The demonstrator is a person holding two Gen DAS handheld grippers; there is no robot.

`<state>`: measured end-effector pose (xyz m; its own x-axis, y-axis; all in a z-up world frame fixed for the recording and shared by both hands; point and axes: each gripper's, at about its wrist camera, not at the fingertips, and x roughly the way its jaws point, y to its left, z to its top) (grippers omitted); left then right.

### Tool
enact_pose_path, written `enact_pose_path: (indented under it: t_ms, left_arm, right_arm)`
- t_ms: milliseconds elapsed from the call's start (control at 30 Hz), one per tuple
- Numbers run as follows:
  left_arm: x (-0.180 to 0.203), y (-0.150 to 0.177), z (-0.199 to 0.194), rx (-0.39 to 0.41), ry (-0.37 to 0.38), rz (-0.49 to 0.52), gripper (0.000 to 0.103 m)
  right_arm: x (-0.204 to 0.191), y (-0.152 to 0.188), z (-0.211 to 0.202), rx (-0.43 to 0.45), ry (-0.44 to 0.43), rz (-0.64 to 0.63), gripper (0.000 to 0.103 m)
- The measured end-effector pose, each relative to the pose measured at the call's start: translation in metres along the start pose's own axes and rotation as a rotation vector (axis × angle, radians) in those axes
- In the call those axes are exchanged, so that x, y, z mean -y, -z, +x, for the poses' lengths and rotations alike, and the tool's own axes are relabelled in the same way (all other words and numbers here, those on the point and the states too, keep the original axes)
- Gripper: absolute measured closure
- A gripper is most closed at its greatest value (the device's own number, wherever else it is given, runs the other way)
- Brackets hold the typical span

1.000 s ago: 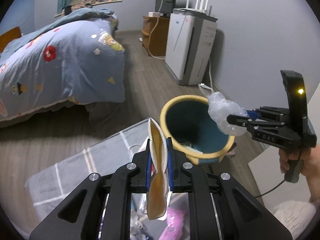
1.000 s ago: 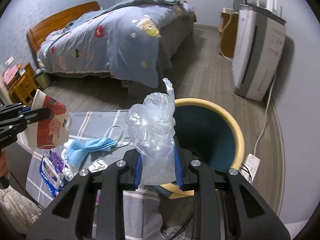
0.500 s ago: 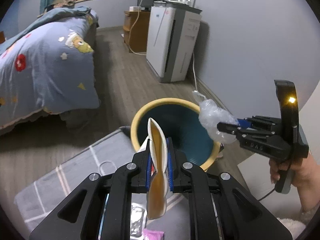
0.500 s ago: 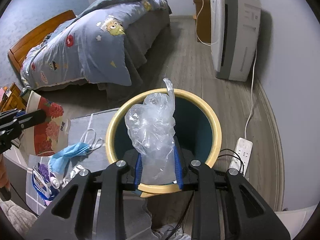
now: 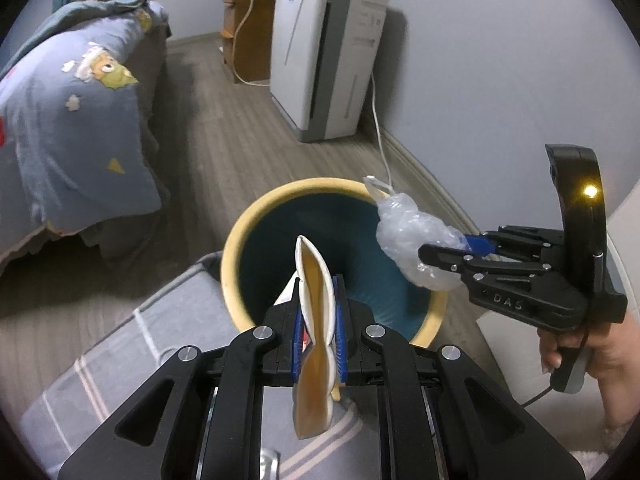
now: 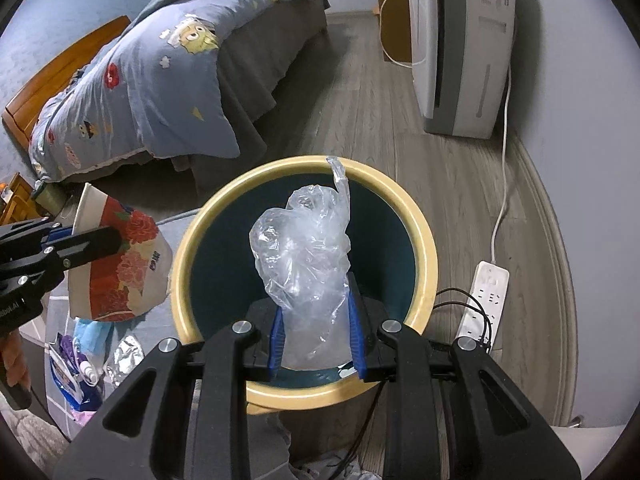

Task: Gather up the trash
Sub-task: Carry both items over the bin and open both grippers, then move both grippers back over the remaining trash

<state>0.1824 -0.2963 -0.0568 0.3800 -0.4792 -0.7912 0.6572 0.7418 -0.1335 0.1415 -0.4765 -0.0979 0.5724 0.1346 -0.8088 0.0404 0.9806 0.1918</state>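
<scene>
A round bin [image 5: 240, 256] with a cream rim and dark teal inside stands on the floor; it also shows in the right wrist view [image 6: 424, 248]. My left gripper [image 5: 317, 312] is shut on a flattened paper cup [image 5: 316, 292] with a red flower print [image 6: 120, 264], held at the bin's near rim. My right gripper [image 6: 316, 332] is shut on a crumpled clear plastic bag [image 6: 308, 264], held over the bin's opening [image 5: 412, 244].
A grey checked mat [image 5: 120, 368] beside the bin carries a blue face mask [image 6: 90, 328], a foil wrapper [image 6: 126, 356] and other packets. A bed [image 6: 168, 80], a white air purifier [image 6: 460, 40] and a power strip [image 6: 484, 300] with cables surround the bin.
Both grippers have moved closer to the bin with their loads. The plastic bag now hangs over the bin's opening and the paper cup sits at its rim.
</scene>
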Motion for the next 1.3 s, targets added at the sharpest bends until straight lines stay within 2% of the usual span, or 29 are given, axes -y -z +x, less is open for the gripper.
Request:
enact_pose_path:
  t_ms: [267,300,367,400,433,500,567,633,733,1033,1300]
  left_arm:
    - [0.003,-0.006,0.025,-0.013,0.004,0.002,0.089]
    - [0.002,-0.008,0.027,-0.008,0.005,0.000,0.086]
    - [0.000,-0.009,0.028,-0.001,-0.001,-0.007,0.081]
    - [-0.002,-0.009,0.029,-0.002,-0.001,-0.013,0.075]
    - [-0.004,-0.009,0.029,-0.002,-0.002,-0.018,0.063]
    - [-0.008,-0.010,0.028,0.009,-0.019,-0.024,0.046]
    - [-0.011,-0.010,0.027,0.017,-0.035,-0.027,0.038]
    - [-0.017,-0.010,0.023,0.026,-0.055,-0.038,0.022]
    - [-0.025,-0.008,0.014,0.047,-0.075,-0.061,0.009]
    - [-0.042,0.013,-0.019,0.063,-0.169,-0.076,0.007]
    - [-0.053,0.037,-0.057,0.087,-0.229,-0.110,0.006]
  right_arm:
    - [0.005,-0.003,0.018,-0.011,0.003,0.012,0.076]
    - [0.005,-0.004,0.019,-0.011,0.004,0.014,0.074]
    - [0.006,-0.006,0.021,-0.004,0.013,0.020,0.062]
    - [0.007,-0.007,0.021,0.001,0.015,0.023,0.049]
    - [0.007,-0.007,0.021,0.009,0.018,0.027,0.044]
    - [0.008,-0.009,0.021,0.023,0.028,0.027,0.036]
    - [0.011,-0.010,0.020,0.028,0.041,0.028,0.028]
    - [0.015,-0.010,0.019,0.036,0.051,0.039,0.019]
    - [0.020,-0.010,0.015,0.049,0.071,0.058,0.006]
    - [0.012,-0.008,0.003,0.046,0.075,0.057,0.006]
    - [-0.016,-0.002,-0.019,0.061,0.064,0.012,0.006]
